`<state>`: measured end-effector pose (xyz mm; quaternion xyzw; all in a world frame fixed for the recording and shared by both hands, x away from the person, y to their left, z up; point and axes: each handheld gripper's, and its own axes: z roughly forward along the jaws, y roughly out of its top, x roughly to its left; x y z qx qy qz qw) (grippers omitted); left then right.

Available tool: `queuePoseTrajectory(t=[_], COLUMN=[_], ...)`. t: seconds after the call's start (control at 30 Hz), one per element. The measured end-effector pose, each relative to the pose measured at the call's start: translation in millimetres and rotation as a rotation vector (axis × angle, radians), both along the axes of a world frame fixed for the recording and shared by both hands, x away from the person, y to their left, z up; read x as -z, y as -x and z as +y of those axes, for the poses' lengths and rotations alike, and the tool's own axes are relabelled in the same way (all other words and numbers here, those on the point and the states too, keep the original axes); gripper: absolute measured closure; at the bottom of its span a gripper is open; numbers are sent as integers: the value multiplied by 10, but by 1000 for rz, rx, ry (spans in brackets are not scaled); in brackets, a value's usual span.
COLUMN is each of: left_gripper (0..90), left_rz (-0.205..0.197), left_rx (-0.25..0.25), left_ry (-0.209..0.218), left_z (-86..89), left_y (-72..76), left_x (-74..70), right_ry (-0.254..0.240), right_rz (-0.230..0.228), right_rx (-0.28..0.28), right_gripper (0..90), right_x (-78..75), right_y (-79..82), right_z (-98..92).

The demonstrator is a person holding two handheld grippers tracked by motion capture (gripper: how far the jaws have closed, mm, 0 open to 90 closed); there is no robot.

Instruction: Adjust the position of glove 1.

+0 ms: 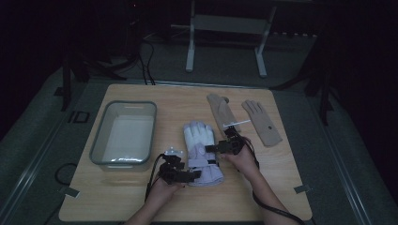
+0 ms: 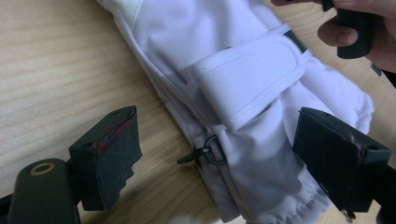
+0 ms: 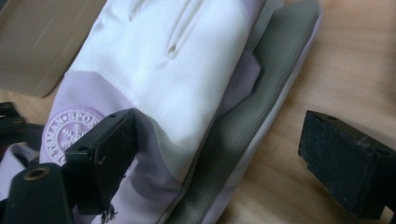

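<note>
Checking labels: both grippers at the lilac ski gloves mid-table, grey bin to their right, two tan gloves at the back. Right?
Not quite: the grey bin sits left of the lilac ski gloves, as the high view shows. The tan gloves are at the back.

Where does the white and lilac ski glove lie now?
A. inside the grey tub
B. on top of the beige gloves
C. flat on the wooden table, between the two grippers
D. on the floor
C: the ski glove lies on the table, with the left gripper and right gripper at its sides.
</note>
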<state>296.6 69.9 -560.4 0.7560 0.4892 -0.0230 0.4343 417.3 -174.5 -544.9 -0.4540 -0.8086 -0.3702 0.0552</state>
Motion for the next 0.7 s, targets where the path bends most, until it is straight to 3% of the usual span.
queuePoseTrajectory(t=[0.1,0.13,0.2,0.27,0.3,0.33,0.37,0.43,0.47,0.53,0.7], left_gripper=[150,151,156,177,177,183,183,255,255,373,547], left_rz=[14,12,7,2,-2,-5,-8,-6,1,41,53], left_rx=[18,22,46,55,60,61,63,61,65,74,71], left_ry=[7,-2,-17,-26,-29,-32,-33,-18,-4,23,37], left_z=[0,-3,-14,-22,-25,-28,-28,-4,9,49,82], left_y=[-31,-39,-60,-76,-79,-77,-77,-79,-84,-103,-95], left_x=[49,45,40,37,38,39,40,49,56,62,52], right_ry=[-30,-43,-57,-83,-83,-94,-94,-70,-70,-46,-40], right_rz=[39,56,79,110,110,114,114,99,99,75,39], right_rx=[-24,-52,-66,-102,-102,-107,-107,-110,-110,-99,-53], right_gripper=[171,226,242,405,405,488,488,622,622,706,744], right_x=[45,50,52,63,63,68,68,26,26,-19,-31], right_y=[20,47,59,93,93,107,107,133,133,166,245], right_z=[17,42,58,126,126,170,170,222,222,238,261])
